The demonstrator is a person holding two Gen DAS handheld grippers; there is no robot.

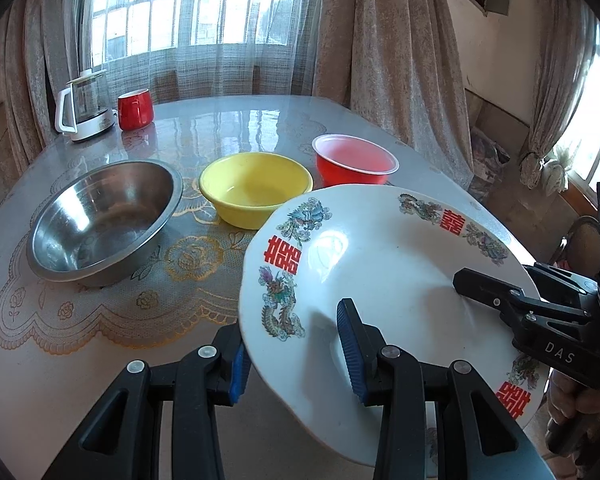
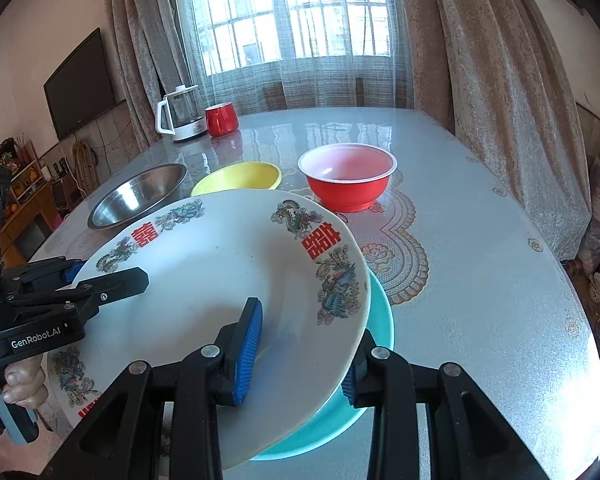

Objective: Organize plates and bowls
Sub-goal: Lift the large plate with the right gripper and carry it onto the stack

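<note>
Tilting above a turquoise plate, the white dragon-patterned plate is clamped at opposite rims by the left gripper and right gripper, over a glossy table with three bowls beside curtained windows.

I count three plates: the white plate between my jaws at frame center, a teal plate under its right edge, and another patterned plate at lower left. Three bowls stand beyond: steel bowl, yellow bowl, red bowl. Upper left: one kettle, one mug.
</note>
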